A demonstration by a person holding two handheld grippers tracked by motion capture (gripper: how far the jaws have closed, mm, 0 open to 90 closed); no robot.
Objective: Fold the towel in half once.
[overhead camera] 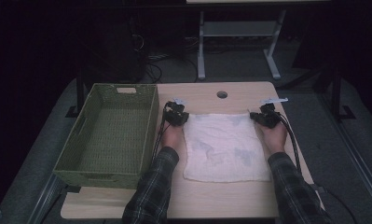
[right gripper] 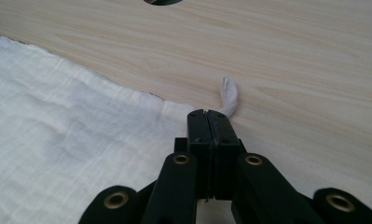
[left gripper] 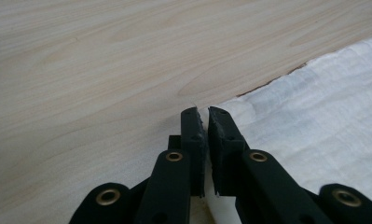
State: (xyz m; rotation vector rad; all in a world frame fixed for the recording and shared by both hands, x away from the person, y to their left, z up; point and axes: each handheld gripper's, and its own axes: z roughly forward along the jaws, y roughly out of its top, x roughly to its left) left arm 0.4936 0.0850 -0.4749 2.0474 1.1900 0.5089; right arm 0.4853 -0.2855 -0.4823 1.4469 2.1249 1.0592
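Towel (overhead camera: 224, 147) lies flat on the wooden table (overhead camera: 211, 200), mid-right of the top, both plaid sleeves flanking it. Left gripper (overhead camera: 176, 114) sits at the towel's 11 o'clock corner; in the left gripper view its jaws are pinched onto that corner of the towel (left gripper: 314, 116), cloth edge between the pads. Right gripper (overhead camera: 265, 117) sits at the 1 o'clock corner; in the right gripper view its jaws are clamped together on the towel (right gripper: 58, 140), with the corner loop (right gripper: 229, 95) poking out past the tips. Green woven basket (overhead camera: 148, 135) at 9 o'clock of the towel, just beside the left hand. Cable hole (overhead camera: 222, 94) in the table at 12 o'clock, beyond the far hem.
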